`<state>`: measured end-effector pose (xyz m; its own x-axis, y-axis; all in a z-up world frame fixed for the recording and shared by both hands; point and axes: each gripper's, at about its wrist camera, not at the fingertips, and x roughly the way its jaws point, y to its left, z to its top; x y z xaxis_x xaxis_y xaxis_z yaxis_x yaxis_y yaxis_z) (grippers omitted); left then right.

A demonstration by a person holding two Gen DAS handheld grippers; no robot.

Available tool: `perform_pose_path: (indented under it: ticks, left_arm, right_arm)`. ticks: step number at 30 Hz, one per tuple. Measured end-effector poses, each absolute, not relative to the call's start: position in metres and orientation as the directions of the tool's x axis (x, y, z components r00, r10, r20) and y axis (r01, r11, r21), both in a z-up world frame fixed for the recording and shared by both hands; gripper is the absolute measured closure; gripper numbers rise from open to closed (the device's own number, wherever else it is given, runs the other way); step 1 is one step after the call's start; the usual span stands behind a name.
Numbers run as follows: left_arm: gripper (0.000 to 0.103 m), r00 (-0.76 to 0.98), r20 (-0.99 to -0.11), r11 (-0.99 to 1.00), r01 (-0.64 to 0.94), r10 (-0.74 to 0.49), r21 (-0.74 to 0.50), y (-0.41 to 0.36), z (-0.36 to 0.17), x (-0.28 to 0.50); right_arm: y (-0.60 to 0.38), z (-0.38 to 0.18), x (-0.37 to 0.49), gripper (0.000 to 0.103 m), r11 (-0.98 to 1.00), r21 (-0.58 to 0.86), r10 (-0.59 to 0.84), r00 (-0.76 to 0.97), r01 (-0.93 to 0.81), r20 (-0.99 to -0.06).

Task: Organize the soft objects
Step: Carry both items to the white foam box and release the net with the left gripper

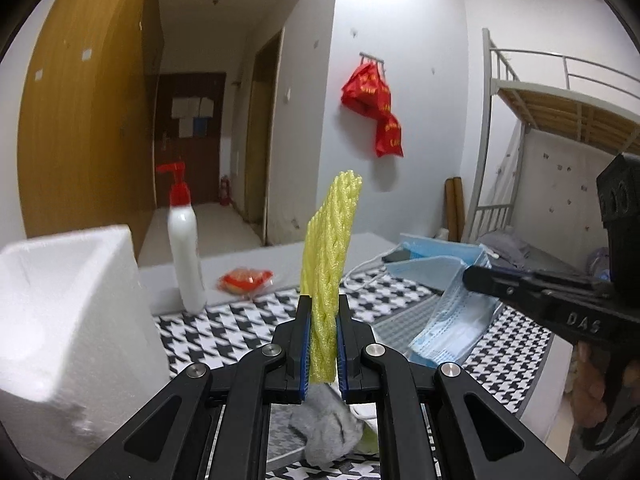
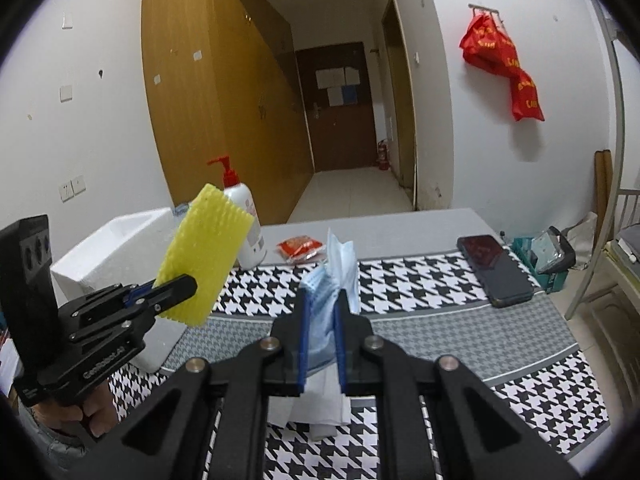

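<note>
Left claw [image 1: 324, 322] clenched on yellow foam net [image 1: 330, 264], right claw [image 2: 322, 312] gripping blue masks [image 2: 330, 276], houndstooth tablecloth [image 2: 420, 280], wooden wardrobe [image 2: 208, 92]

Left gripper [image 1: 324, 316], right gripper [image 2: 322, 308]: black linkage arms; blue pads; silver screws; white lettering

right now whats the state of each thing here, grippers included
left gripper: shut on yellow foam net
yellow foam net: held upright, off the table
right gripper: shut on blue face masks
blue face masks: pinched, lifted
white foam box: open top, on the table
pump bottle: upright
phone: flat, screen dark
red packet: lying flat
</note>
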<state>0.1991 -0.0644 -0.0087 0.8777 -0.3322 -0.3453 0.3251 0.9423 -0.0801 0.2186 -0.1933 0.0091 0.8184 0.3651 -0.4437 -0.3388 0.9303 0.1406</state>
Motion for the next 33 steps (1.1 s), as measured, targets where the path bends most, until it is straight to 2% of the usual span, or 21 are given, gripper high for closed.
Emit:
perform_pose_path:
  ticks: [5,20,27,33]
  left_arm:
    - [0.092,0.899,-0.288,0.943,0.327,-0.331,-0.061,-0.060,0.013,0.180]
    - [0.092,0.935,-0.233,0.963,0.265,-0.267,-0.038,-0.025,0.048,0.154]
    - [0.092,0.955,-0.226,0.982,0.189,-0.191,-0.031,0.004,0.063,0.148]
    - [0.092,0.965,-0.239,0.994,0.104,-0.105,-0.015,0.027,0.067,0.144]
  right_arm:
    - [-0.190,0.013,0.209,0.089,0.926,0.149,0.378,0.831,-0.348,-0.408]
    - [-0.165,0.040,0.189,0.089,0.913,0.145,0.407,0.849,-0.380,-0.338]
    - [-0.139,0.060,0.187,0.089,0.884,0.153,0.468,0.837,-0.442,-0.283]
    - [-0.115,0.061,0.194,0.089,0.863,0.149,0.505,0.814,-0.483,-0.287]
